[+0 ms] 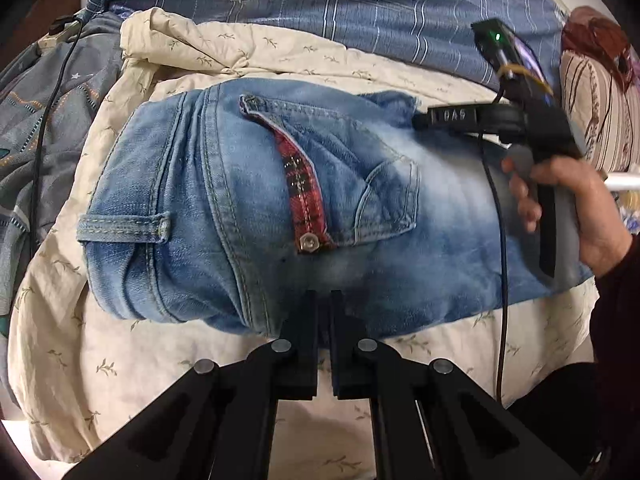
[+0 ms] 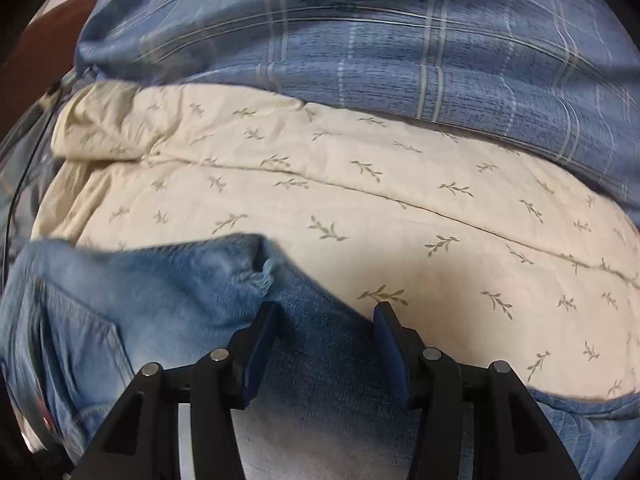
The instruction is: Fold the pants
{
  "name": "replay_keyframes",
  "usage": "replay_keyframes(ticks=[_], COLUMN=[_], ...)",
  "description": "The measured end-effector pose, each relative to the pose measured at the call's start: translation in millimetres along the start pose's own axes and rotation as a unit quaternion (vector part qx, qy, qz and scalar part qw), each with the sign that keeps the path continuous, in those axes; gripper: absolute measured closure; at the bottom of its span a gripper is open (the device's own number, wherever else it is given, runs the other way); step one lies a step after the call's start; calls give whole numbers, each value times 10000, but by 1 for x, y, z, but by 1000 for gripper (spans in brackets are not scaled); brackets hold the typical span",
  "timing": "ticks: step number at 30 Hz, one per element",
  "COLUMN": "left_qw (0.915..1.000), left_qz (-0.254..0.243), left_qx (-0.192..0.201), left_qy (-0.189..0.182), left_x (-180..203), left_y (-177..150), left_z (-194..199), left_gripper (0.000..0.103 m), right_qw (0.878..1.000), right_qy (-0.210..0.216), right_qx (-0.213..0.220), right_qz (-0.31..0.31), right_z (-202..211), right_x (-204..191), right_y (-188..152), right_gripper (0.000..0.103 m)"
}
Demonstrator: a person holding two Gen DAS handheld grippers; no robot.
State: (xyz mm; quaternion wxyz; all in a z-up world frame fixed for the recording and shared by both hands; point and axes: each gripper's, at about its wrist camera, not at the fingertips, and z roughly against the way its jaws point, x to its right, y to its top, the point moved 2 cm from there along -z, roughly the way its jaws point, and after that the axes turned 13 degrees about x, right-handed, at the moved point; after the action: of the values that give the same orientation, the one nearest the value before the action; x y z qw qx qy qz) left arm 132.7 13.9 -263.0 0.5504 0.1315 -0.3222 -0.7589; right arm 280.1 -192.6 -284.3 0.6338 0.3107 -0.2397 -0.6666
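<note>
At the near edge of the folded jeans (image 1: 248,208), the left tongs (image 1: 324,300) have their 2 fingers drawn almost together, with only a thin slit between them; their tips sit over the denim's lower fold, and whether any cloth is pinched in that slit cannot be told. Over on the other end, the right tongs (image 2: 326,312) stand wide, their 2 blue-padded fingers (image 2: 260,344) spread apart above the pale, faded denim with nothing between them. From the left wrist camera the right hand (image 1: 568,208) shows wrapped around the grey and black handle of that tool, a black cable (image 1: 500,280) trailing down from it across the jeans.

The jeans lie in a compact bundle on the bed, back pocket (image 1: 360,176) up, a red plaid strip (image 1: 300,184) with a metal stud running along the pocket's edge and a belt loop (image 1: 124,228) at the waistband end. Beneath them spreads a cream quilt (image 2: 360,200) printed with small leaf sprigs. Beyond it lies a blue checked duvet (image 2: 440,60) bearing a round green badge. A striped pillow (image 1: 592,120) sits at the far right.
</note>
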Motion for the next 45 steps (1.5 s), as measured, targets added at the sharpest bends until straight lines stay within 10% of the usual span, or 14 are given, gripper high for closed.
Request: replay_keyframes(ticks=[7, 18, 25, 29, 37, 45], left_qw=[9999, 9968, 9967, 9967, 9961, 9966], left_qz=[132, -658, -791, -636, -704, -810], left_qx=[55, 236, -95, -506, -508, -109], left_qy=[20, -387, -181, 24, 183, -80], left_x=[5, 96, 110, 94, 91, 130], left_y=[4, -8, -18, -28, -32, -18], left_z=[21, 33, -6, -26, -25, 1], left_gripper=[98, 60, 60, 60, 60, 59], right_qw=[9901, 9479, 9100, 9024, 9209, 8527], right_qy=[366, 77, 668, 266, -200, 712], right_qx=[712, 1503, 1563, 1215, 1080, 1802], right_qz=[-1153, -2806, -3781, -4125, -3741, -4852], right_z=[94, 268, 273, 238, 214, 264], right_x=[44, 194, 230, 235, 239, 275], right_y=[-22, -143, -184, -191, -191, -227], right_gripper=[48, 41, 41, 41, 41, 40])
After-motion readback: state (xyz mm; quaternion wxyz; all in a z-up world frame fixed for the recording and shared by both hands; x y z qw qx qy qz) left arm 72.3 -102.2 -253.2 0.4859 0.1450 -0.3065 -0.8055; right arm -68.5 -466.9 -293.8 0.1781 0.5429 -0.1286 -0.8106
